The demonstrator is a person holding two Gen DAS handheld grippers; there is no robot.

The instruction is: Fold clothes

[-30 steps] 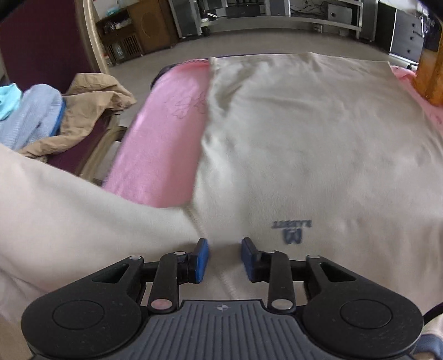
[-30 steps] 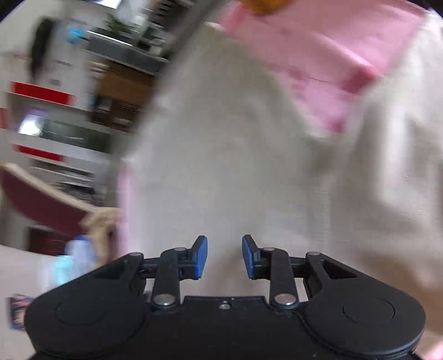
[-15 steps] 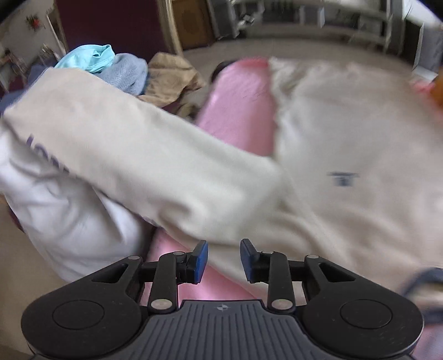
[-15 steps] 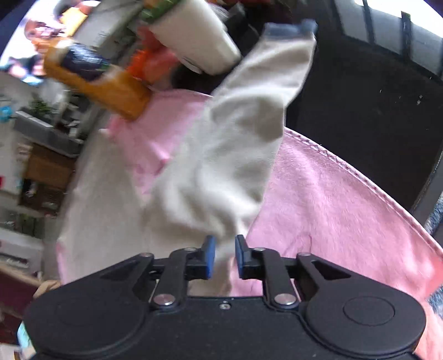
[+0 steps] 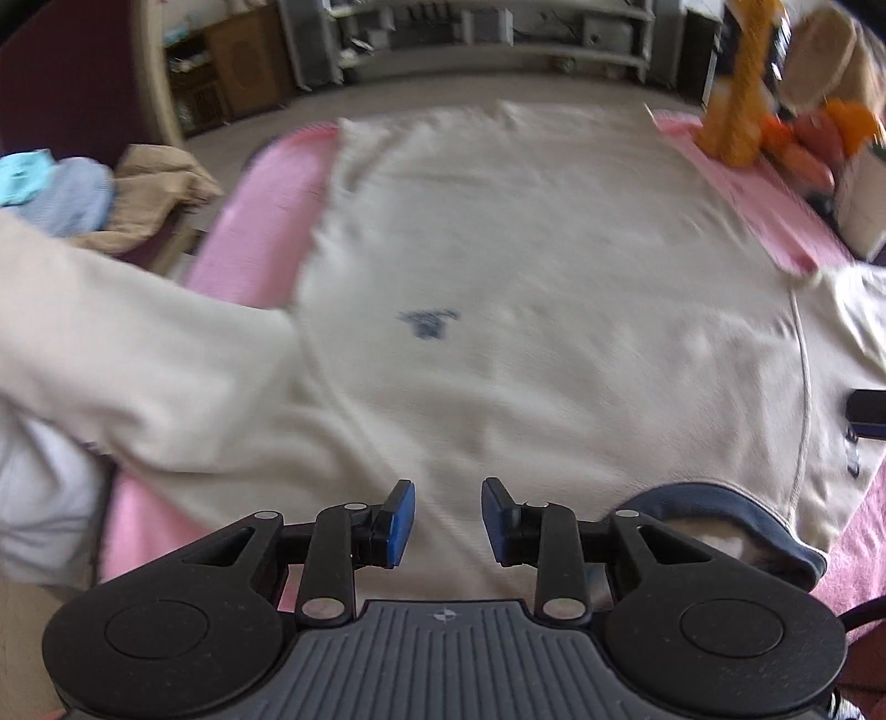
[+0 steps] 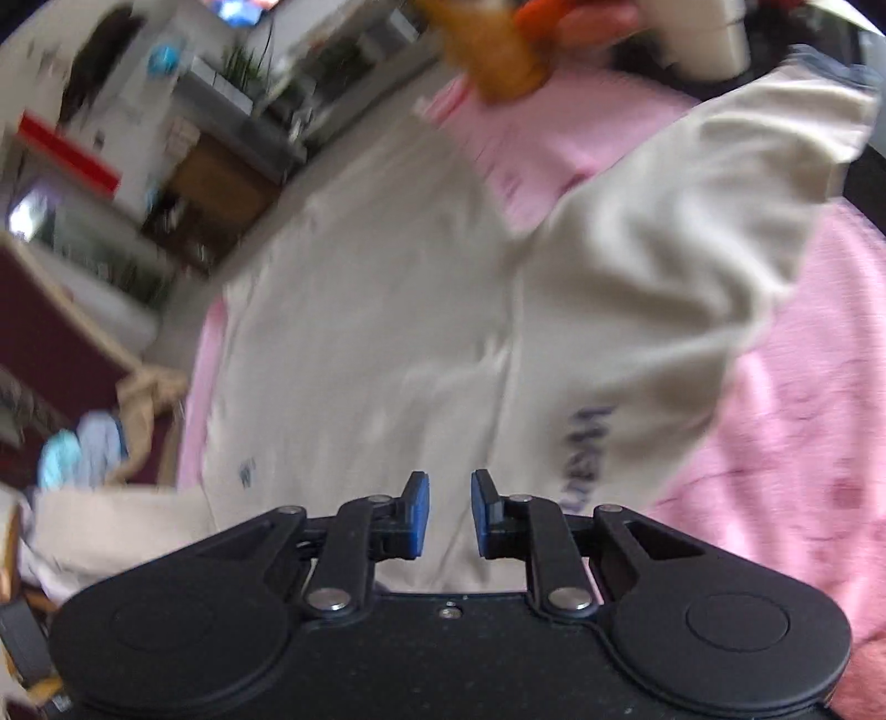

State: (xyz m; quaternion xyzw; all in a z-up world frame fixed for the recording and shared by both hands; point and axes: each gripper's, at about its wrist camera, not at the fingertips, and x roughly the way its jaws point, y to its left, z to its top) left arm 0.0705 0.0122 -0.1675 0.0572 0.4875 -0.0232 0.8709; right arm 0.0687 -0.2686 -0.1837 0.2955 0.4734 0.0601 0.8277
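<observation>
A cream sweatshirt [image 5: 526, 266] with a small navy chest logo [image 5: 427, 323] lies spread flat on a pink cloth [image 5: 260, 221]. Its navy collar [image 5: 720, 515] is near me, just right of my left gripper [image 5: 447, 520], which is open and empty above the shoulder area. One sleeve [image 5: 111, 343] stretches off to the left. In the right wrist view the sweatshirt [image 6: 415, 310] fills the middle and the other sleeve [image 6: 692, 221], with navy lettering [image 6: 587, 459], runs up to the right. My right gripper [image 6: 447, 512] is open and empty over the fabric.
A chair with a pile of tan, blue and turquoise clothes [image 5: 105, 194] stands at the left. An orange bottle and packets [image 5: 775, 111] sit at the far right corner of the pink cloth [image 6: 803, 443]. Shelving and cabinets [image 5: 470, 33] line the back wall.
Both cameras have swung back over the sweatshirt's body. The left view turned away from the left sleeve; the right view turned away from the right sleeve's cuff. Both grippers stay open and empty.
</observation>
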